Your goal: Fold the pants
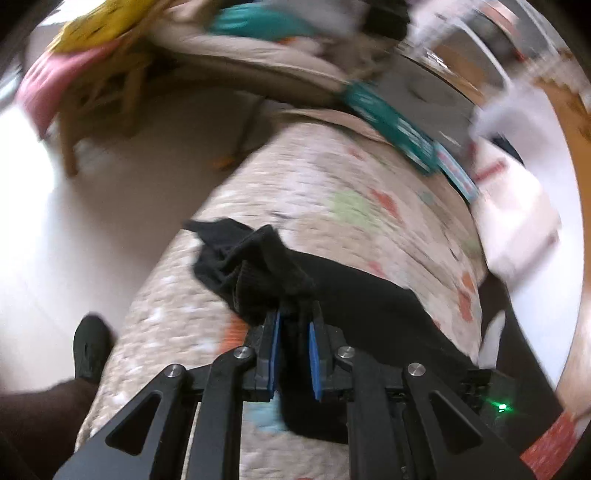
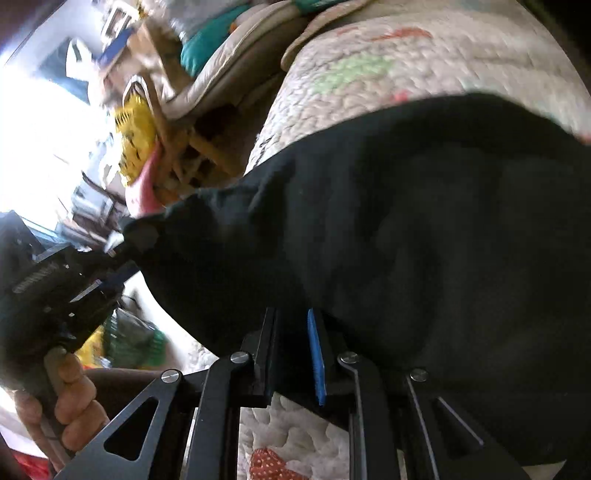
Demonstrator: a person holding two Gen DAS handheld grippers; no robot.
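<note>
The black pants (image 1: pixel 354 295) lie on a quilted bedspread (image 1: pixel 332 192) with coloured patches. My left gripper (image 1: pixel 295 317) is shut on a bunched edge of the pants, with a crumpled end (image 1: pixel 236 251) sticking out beyond the fingertips. In the right wrist view the pants (image 2: pixel 406 229) hang stretched across the frame over the bedspread (image 2: pixel 388 59). My right gripper (image 2: pixel 293 317) is shut on the lower edge of the pants. The left gripper (image 2: pixel 122 240) shows at the left, holding the far corner of the cloth, gripped by a hand (image 2: pixel 70 402).
A wooden chair (image 1: pixel 110 96) with pink and yellow cloth stands on the pale floor (image 1: pixel 55 236) left of the bed. Cushions and teal fabric (image 1: pixel 258 22) lie beyond. Teal books (image 1: pixel 399 129) and a white box (image 1: pixel 517 214) sit at the bed's right side.
</note>
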